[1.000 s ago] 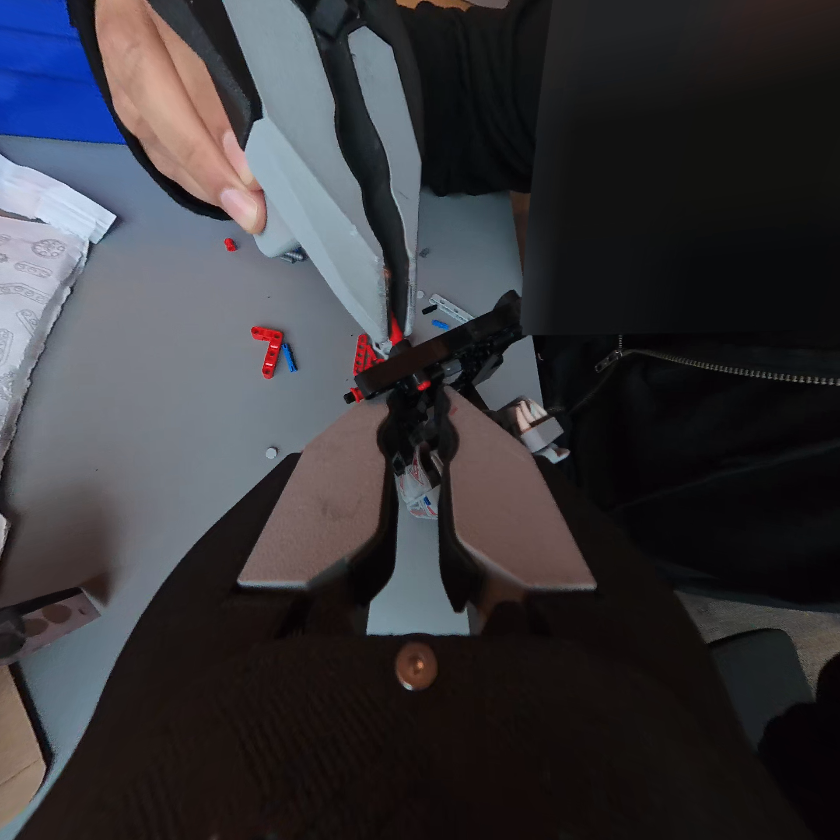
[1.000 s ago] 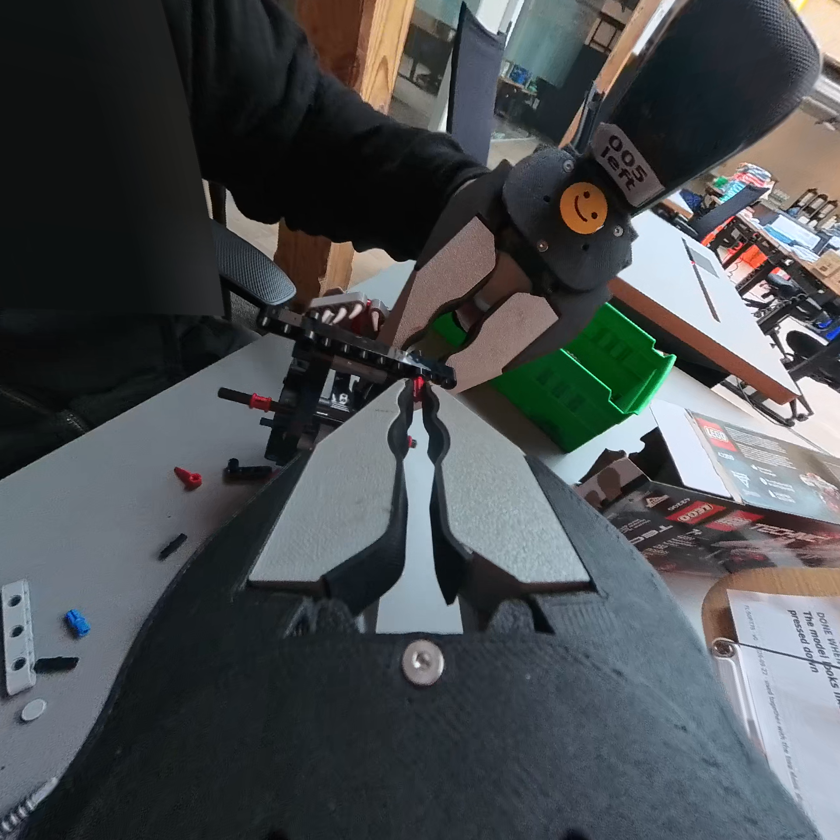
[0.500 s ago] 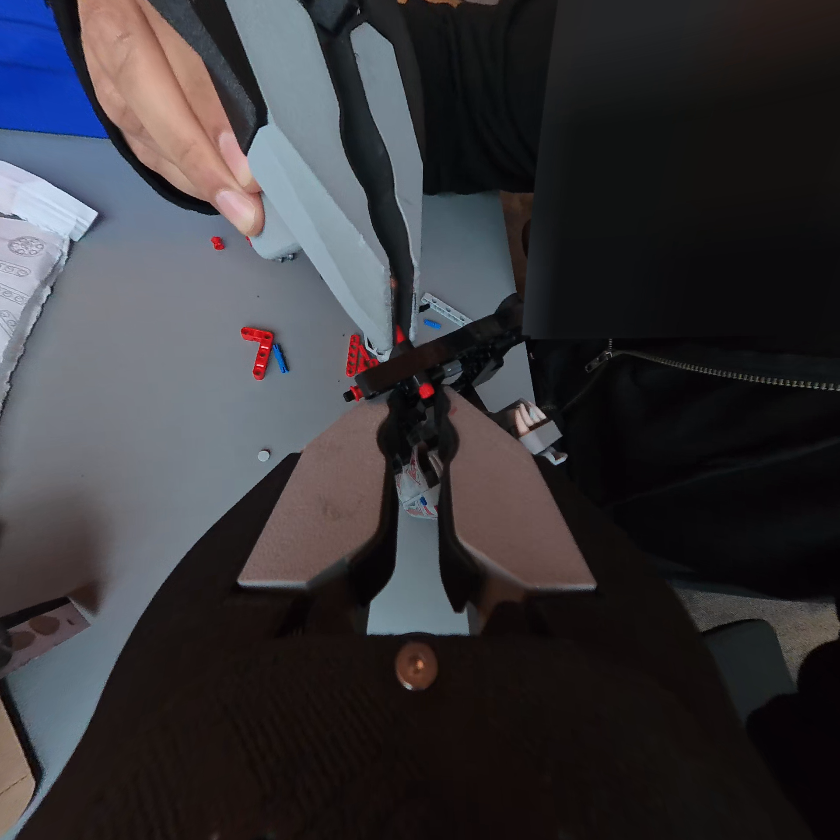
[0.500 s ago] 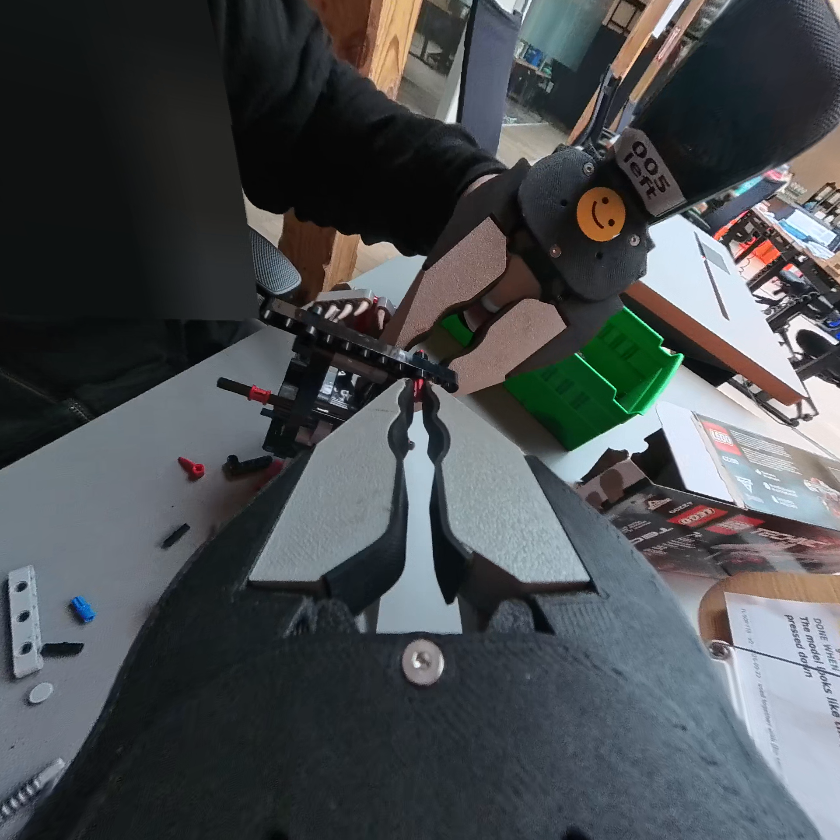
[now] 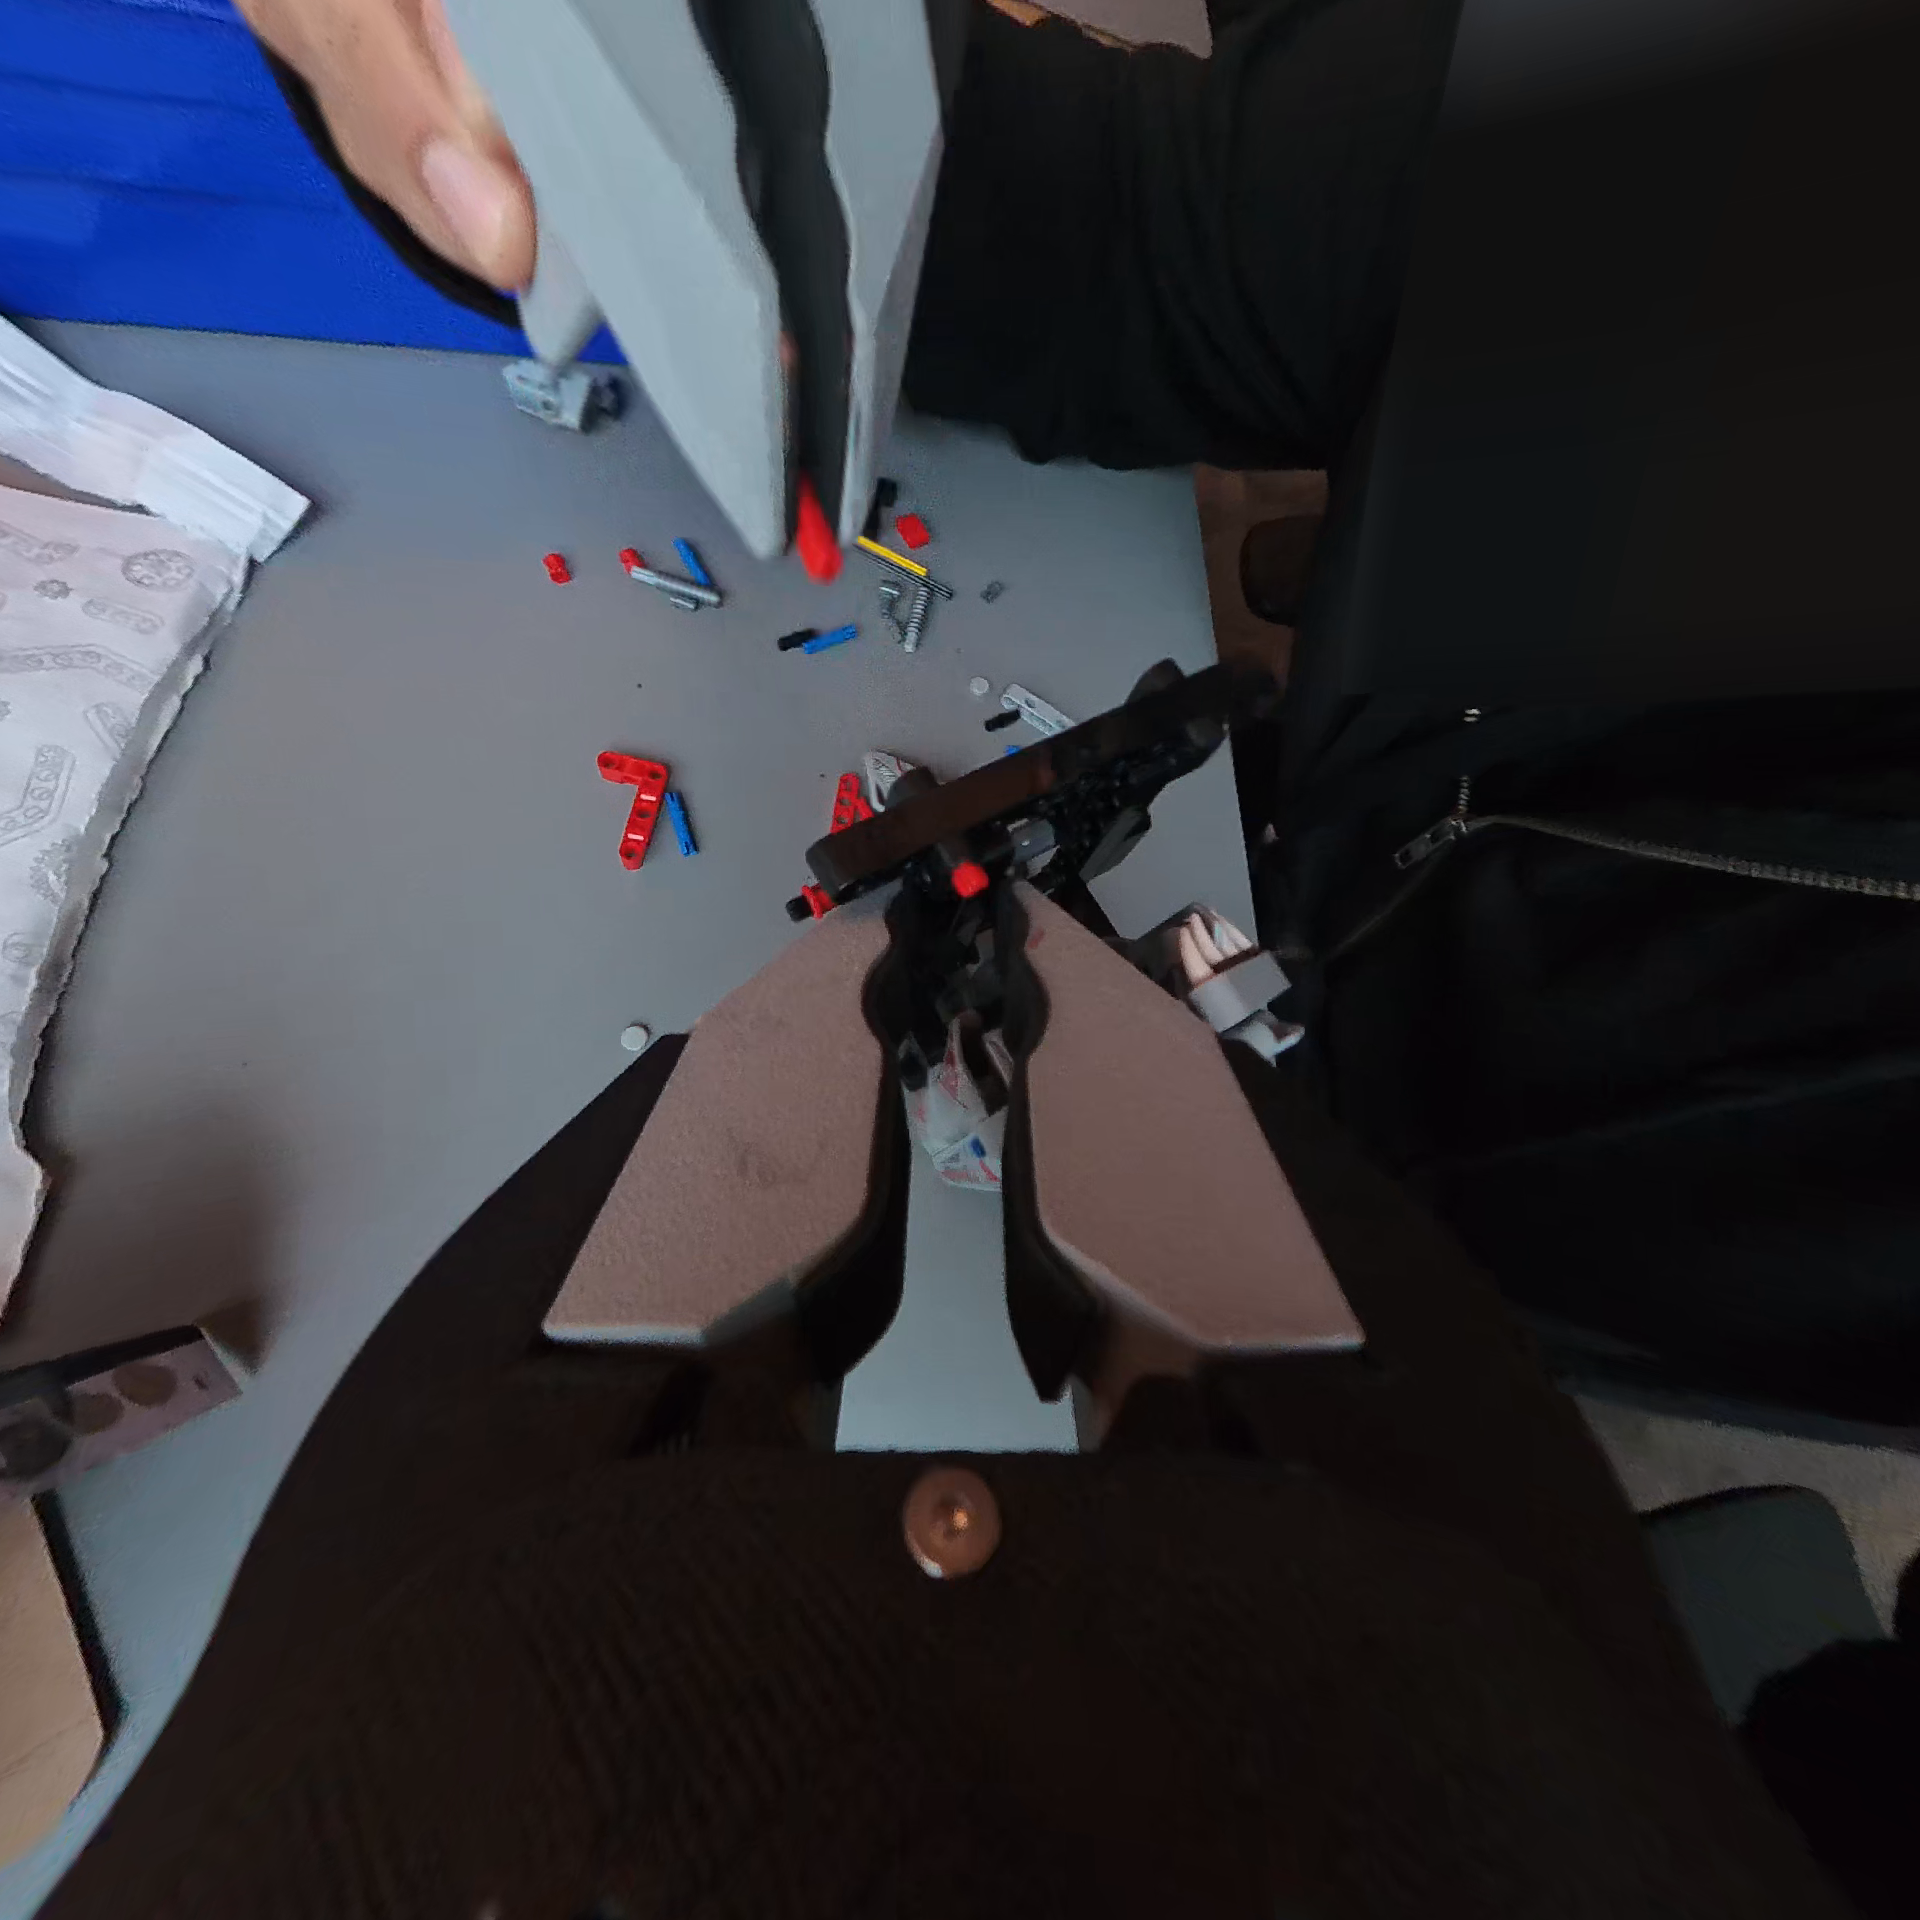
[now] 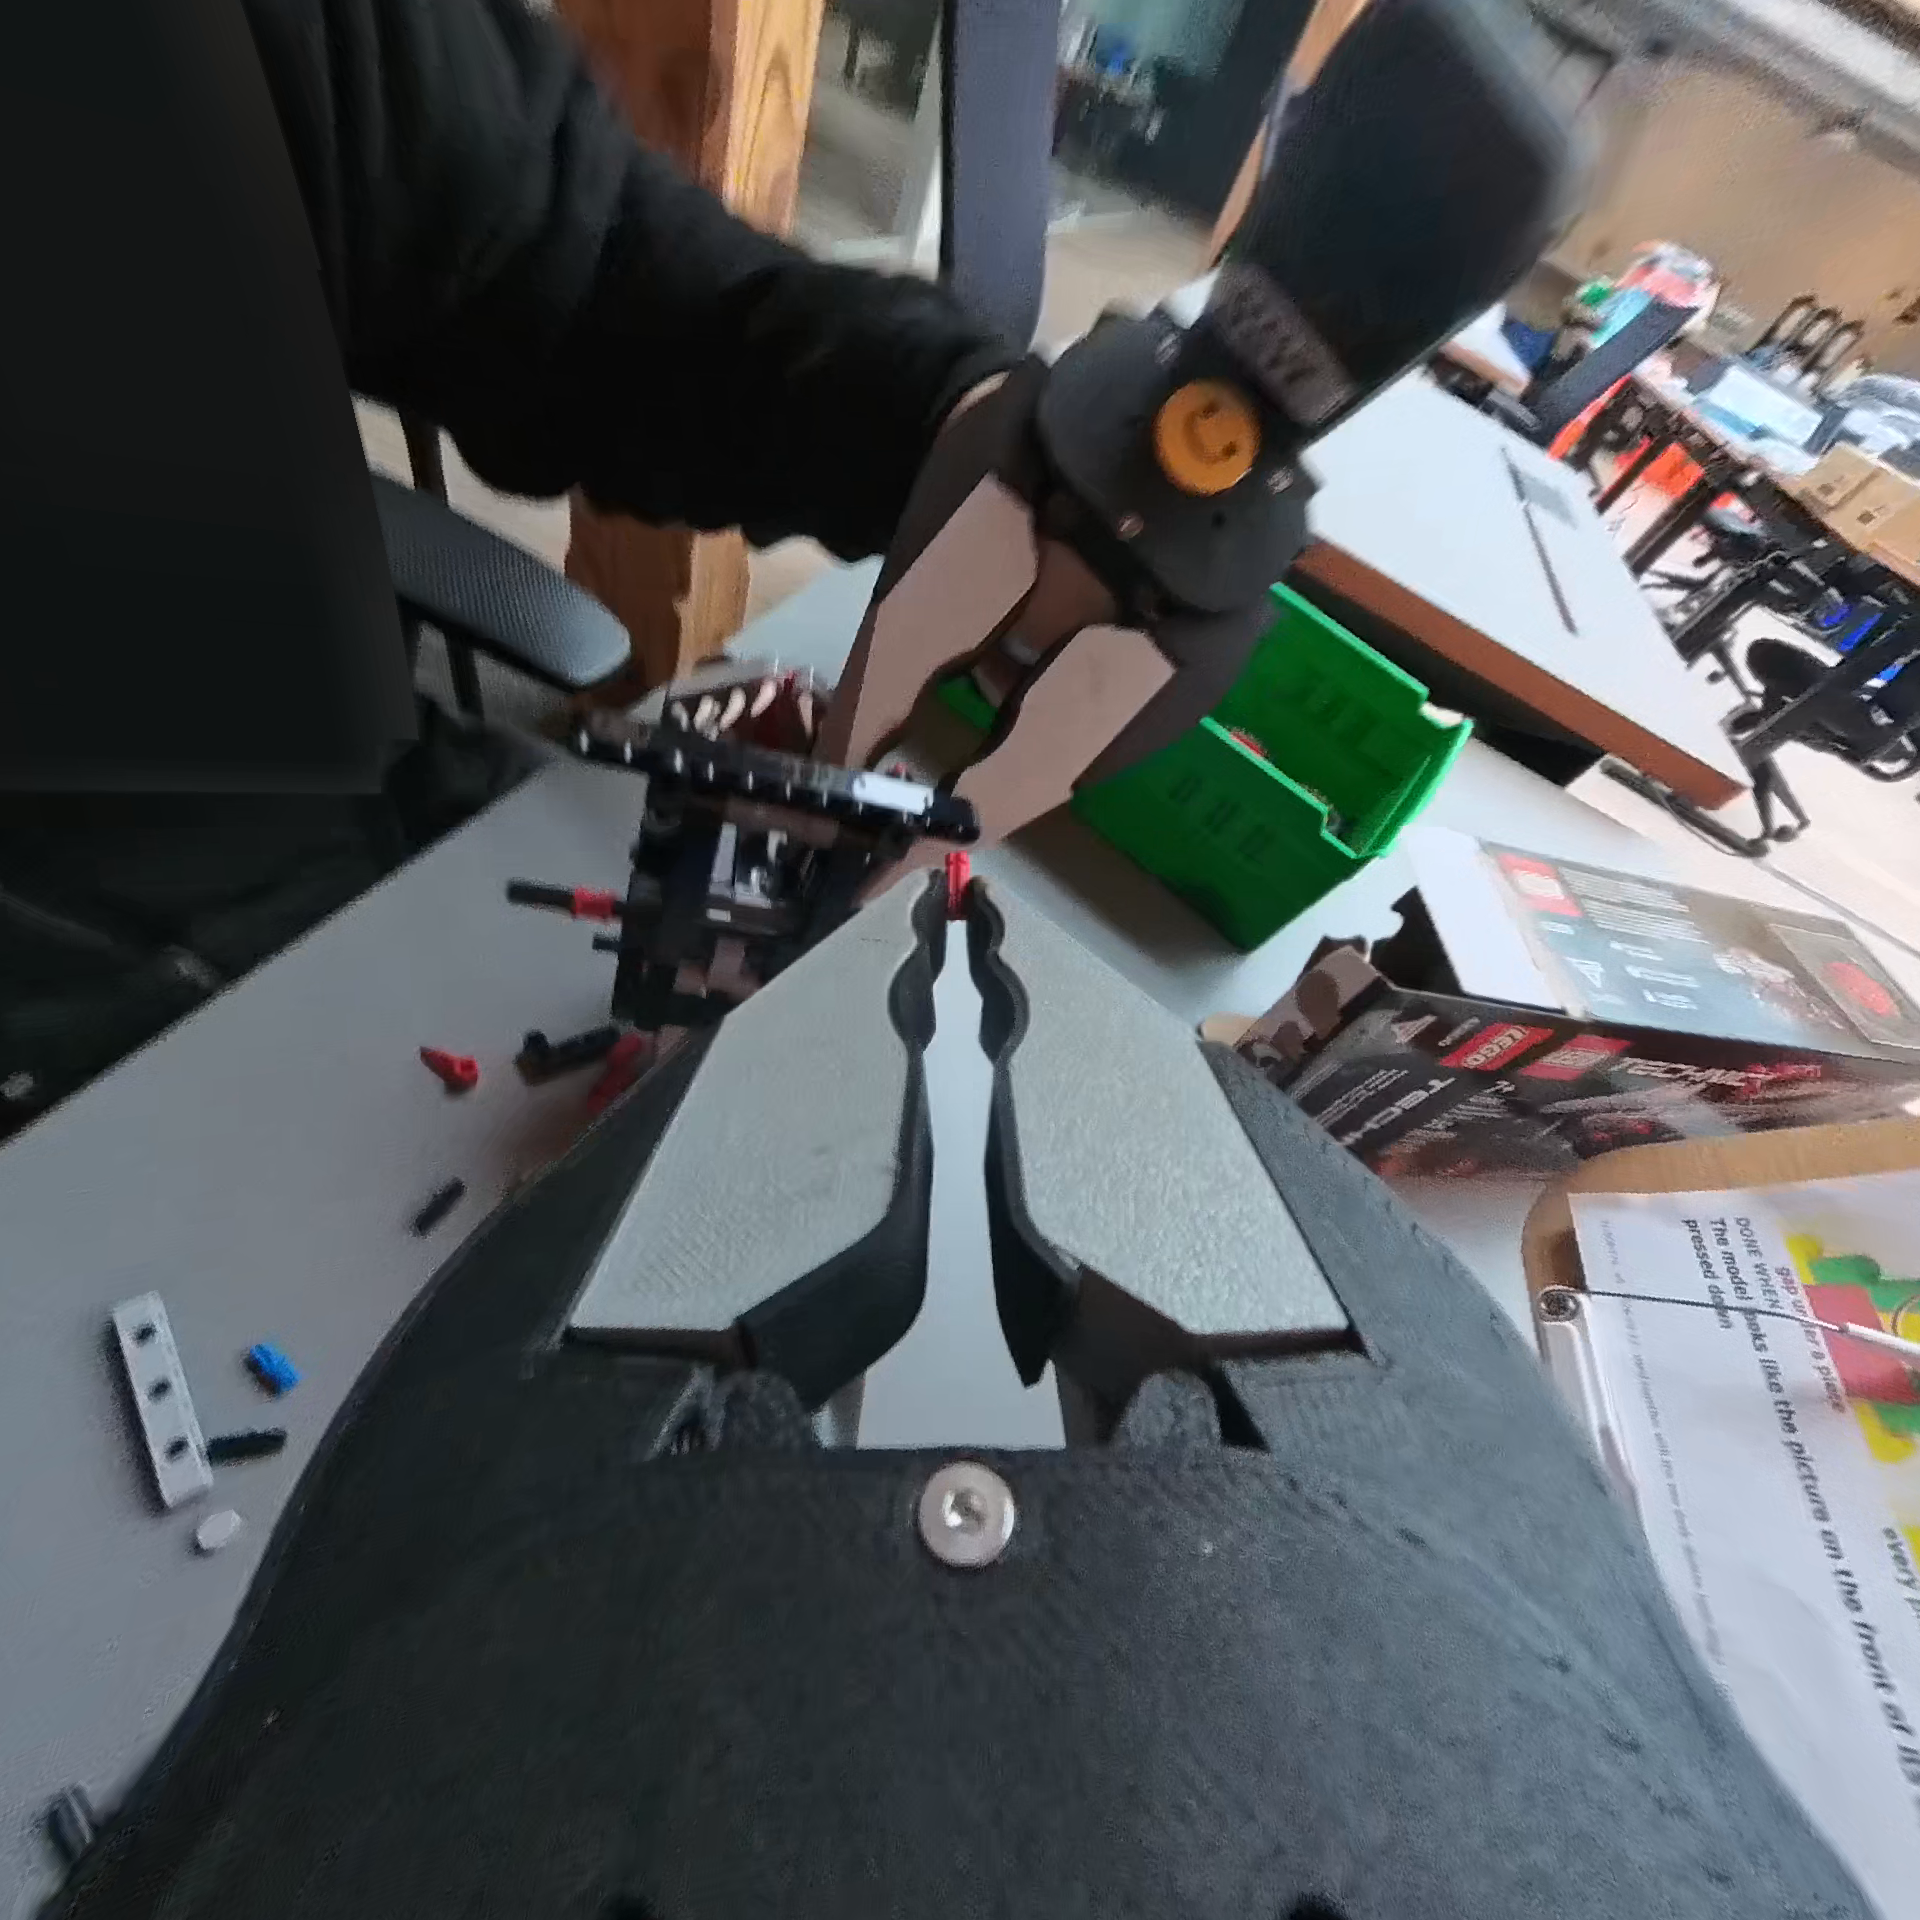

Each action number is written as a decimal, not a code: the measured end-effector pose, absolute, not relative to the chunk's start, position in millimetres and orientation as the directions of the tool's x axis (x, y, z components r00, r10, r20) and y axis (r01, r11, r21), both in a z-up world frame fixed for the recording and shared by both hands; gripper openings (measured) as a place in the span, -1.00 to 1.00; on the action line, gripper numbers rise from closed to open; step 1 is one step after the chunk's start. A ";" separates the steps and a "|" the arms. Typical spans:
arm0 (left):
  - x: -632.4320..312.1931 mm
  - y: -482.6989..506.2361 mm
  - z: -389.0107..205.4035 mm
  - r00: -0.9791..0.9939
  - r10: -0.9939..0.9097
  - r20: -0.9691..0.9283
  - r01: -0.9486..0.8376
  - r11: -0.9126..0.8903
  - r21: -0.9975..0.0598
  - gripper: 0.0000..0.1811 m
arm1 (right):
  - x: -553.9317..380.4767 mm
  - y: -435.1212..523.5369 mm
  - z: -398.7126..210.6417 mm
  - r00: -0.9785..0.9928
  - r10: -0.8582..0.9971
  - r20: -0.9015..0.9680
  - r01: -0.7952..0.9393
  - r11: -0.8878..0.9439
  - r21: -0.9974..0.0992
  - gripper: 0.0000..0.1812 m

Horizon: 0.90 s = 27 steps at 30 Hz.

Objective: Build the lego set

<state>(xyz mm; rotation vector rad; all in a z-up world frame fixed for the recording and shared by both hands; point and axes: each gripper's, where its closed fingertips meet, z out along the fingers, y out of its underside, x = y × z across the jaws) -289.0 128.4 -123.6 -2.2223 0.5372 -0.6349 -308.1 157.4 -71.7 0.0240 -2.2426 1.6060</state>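
My left gripper [image 5: 951, 914] is shut on the black lego model [image 5: 1023, 795] and holds it just above the grey table [image 5: 364, 935]. It also shows in the right wrist view [image 6: 925, 790], its brown fingers clamped on the model [image 6: 748, 842]. My right gripper [image 6: 956, 896] is shut on a small red pin [image 6: 954, 883], held a short way off the end of the model's black top beam [image 6: 790, 774]. In the left wrist view the right gripper [image 5: 816, 520] hangs above and beyond the model with the red pin [image 5: 819, 545] at its tips.
Loose parts lie on the table: a red L-shaped beam [image 5: 636, 790], blue and black pins, a grey beam [image 6: 156, 1397]. A green bin [image 6: 1278, 800], the set's box [image 6: 1558, 1049] and an instruction sheet [image 6: 1766, 1455] sit to the right. A white bag [image 5: 94, 644] lies left. The left gripper's tips are roughly 6 centimetres from the right gripper's.
My right gripper has pulled back from the model's beam with the red pin still in it. My left gripper keeps its hold on the model and has shifted only slightly.
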 end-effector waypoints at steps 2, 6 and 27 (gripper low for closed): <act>-292.0 131.4 -123.9 0.801 -0.525 0.287 -0.146 -0.636 -0.758 -0.87 | -315.9 159.4 -69.6 -0.926 0.277 0.257 -0.154 0.344 -0.926 -0.99; -296.4 133.5 -123.8 0.821 -0.512 0.252 -0.151 -0.620 -0.770 -0.86 | -315.4 171.1 -106.6 -0.904 0.398 0.154 0.051 0.459 -0.887 -0.99; -320.9 98.9 -101.6 0.905 -0.359 0.229 0.061 -0.422 -0.904 -0.68 | -264.5 225.6 -248.2 -0.693 0.719 0.046 0.519 0.542 -0.661 -0.55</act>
